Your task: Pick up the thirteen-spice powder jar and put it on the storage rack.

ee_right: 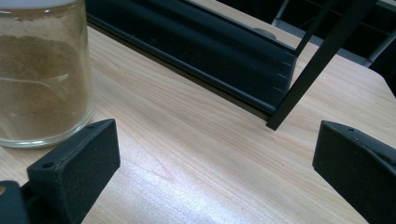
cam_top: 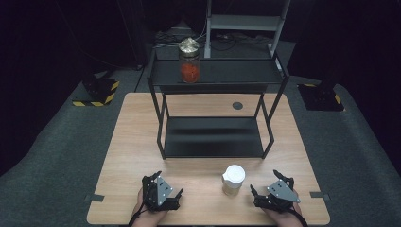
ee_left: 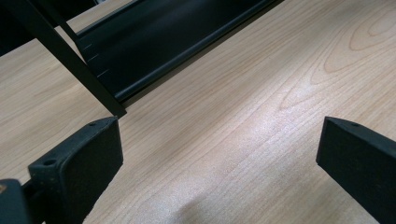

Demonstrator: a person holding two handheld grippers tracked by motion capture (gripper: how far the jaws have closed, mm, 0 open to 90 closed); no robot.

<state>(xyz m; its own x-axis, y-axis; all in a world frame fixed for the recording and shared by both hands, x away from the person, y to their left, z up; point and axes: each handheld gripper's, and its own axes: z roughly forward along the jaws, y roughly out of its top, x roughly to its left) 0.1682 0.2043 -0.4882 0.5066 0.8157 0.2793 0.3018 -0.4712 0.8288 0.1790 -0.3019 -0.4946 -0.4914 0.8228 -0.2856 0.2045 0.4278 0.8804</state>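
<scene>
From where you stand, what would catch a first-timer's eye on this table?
Probably the glass jar of bright orange-red contents, standing alone at the left end of the black two-tier shelf rack's top shelf. Next, the white-lidded jar of tan powder at the wooden table's near edge, just left of the right hand-held gripper. The left hand-held gripper rests open and empty nearby.

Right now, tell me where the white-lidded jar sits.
In the high view, the white-lidded jar stands on the table's near edge, just left of the right gripper, before the black shelf rack.
</scene>
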